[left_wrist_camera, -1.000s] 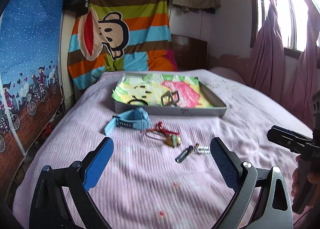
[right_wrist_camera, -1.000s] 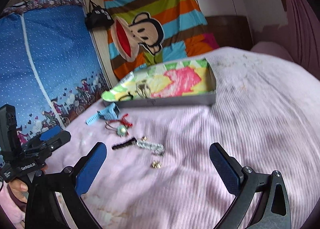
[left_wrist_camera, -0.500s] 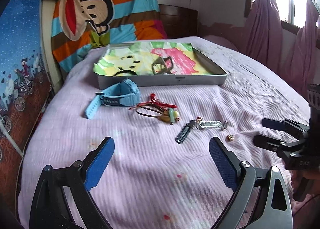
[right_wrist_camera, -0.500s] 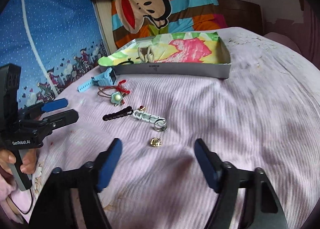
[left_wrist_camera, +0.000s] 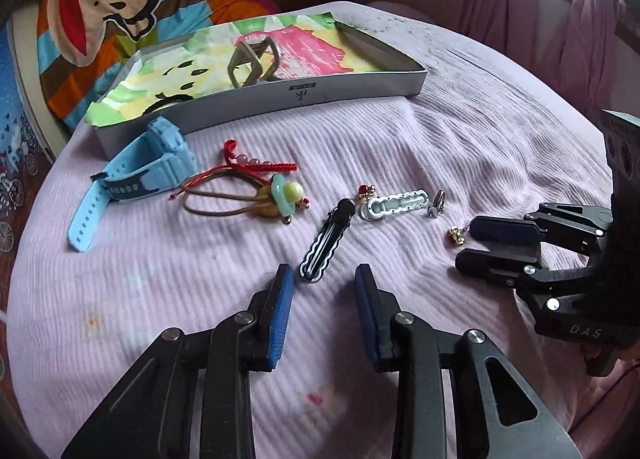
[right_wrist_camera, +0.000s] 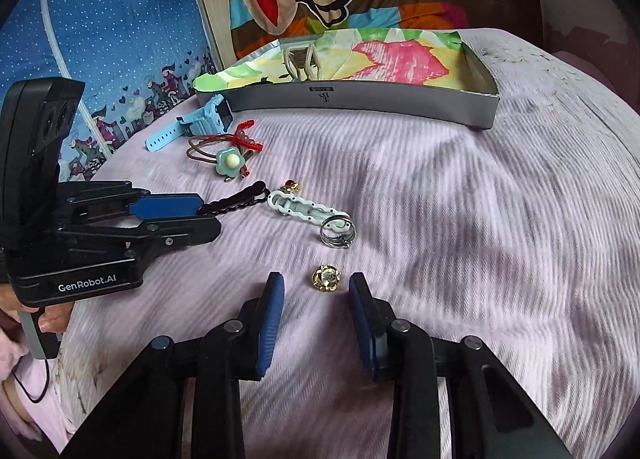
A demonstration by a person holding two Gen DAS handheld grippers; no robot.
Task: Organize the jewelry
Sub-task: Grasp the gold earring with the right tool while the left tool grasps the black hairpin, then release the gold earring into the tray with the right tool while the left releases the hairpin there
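Note:
Jewelry lies on a pink bedspread. My left gripper (left_wrist_camera: 324, 275) points down at a black wavy hair clip (left_wrist_camera: 328, 245). Its jaws are closing, the clip's near end lies between the tips, and the pads do not press on it. My right gripper (right_wrist_camera: 316, 283) is closing around a small gold earring (right_wrist_camera: 326, 279), with a gap on both sides. Nearby lie a white clip (right_wrist_camera: 300, 211), a silver ring (right_wrist_camera: 338, 233), a red-gold earring (right_wrist_camera: 291, 187), a hair tie with a green flower (left_wrist_camera: 276, 195) and a blue watch (left_wrist_camera: 136, 175).
A shallow grey box (left_wrist_camera: 360, 89) lined with colourful paper stands farther up the bed and holds a bronze claw clip (left_wrist_camera: 252, 63). A striped monkey-print cloth hangs behind it. Pink curtains (left_wrist_camera: 580, 19) hang on the right. The bed edge drops off at the left.
Both grippers came down and closer to the bedspread, and their jaws narrowed from wide apart. The left now frames the black clip, the right the gold earring.

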